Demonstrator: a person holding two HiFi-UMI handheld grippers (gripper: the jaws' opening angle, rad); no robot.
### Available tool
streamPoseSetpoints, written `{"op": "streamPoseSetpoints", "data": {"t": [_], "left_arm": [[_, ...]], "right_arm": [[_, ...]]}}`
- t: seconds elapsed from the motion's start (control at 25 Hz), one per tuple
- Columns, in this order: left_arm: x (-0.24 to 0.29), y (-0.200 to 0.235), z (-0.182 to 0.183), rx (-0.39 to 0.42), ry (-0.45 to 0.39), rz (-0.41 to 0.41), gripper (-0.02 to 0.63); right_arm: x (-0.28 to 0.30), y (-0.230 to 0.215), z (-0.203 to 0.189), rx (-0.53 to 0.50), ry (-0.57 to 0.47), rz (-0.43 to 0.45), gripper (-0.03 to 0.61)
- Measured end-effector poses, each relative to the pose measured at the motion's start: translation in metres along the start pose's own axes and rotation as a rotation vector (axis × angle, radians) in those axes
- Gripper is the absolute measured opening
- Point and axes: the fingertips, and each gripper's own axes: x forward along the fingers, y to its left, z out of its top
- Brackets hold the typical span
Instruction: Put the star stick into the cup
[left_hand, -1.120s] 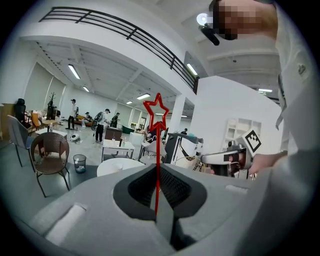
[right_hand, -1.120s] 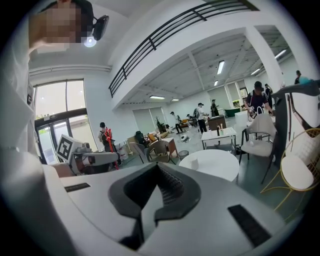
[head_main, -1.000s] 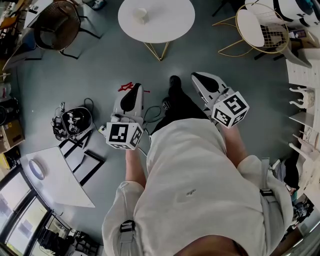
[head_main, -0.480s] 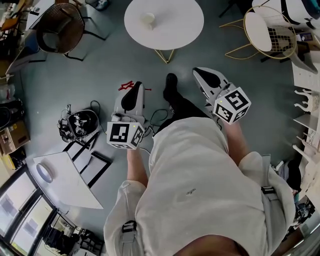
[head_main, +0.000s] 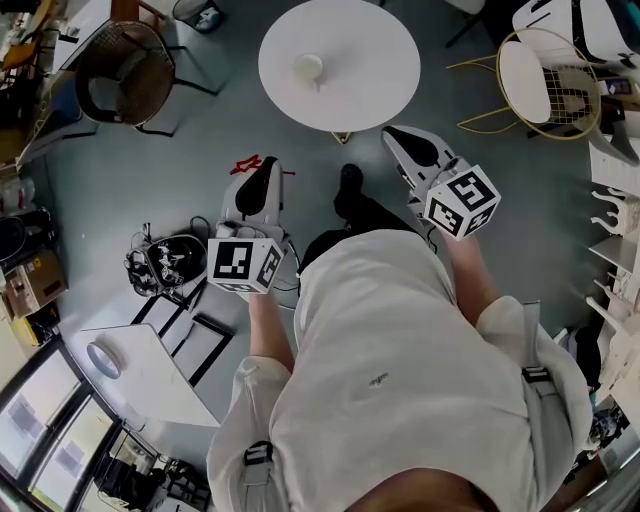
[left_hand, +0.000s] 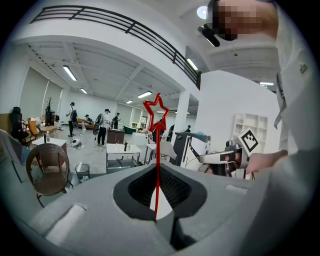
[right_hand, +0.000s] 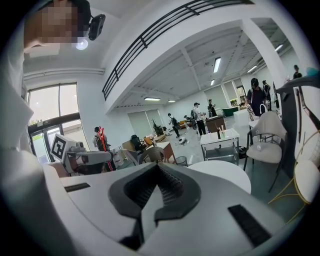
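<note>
In the head view my left gripper (head_main: 266, 168) is held over the floor, shut on the red star stick (head_main: 247, 165). In the left gripper view the star stick (left_hand: 157, 150) stands upright between the closed jaws of the left gripper (left_hand: 157, 195), star on top. The pale cup (head_main: 309, 68) stands on the round white table (head_main: 370, 60) ahead, well beyond both grippers. My right gripper (head_main: 398, 135) is held level beside the left, near the table's near edge, jaws together with nothing in them. In the right gripper view the right gripper (right_hand: 158, 175) points past the table (right_hand: 222, 172).
A dark wicker chair (head_main: 120, 70) stands at the left of the table and a gold wire chair (head_main: 545, 80) at its right. A black bundle of cables (head_main: 165, 262) and a white board (head_main: 135, 375) lie on the floor at left. White shelves (head_main: 615, 215) line the right.
The table and cup have come closer in the head view as the person walks toward them. Both grippers keep their pose, and the left still holds the star stick.
</note>
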Motion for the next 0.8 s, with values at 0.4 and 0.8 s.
{"op": "streamPoseSetpoints", "data": {"t": [0.4, 0.8], "left_arm": [[0.036, 0.039, 0.029, 0.008, -0.005, -0.01, 0.023], [0.088, 0.087, 0.053, 0.037, 0.026, -0.172, 0.023]], "right_arm": [[0.043, -0.023, 0.023, 0.018, 0.0, -0.028, 0.008], [0.081, -0.039, 0.056, 0.057, -0.066, -0.169, 0.008]]}}
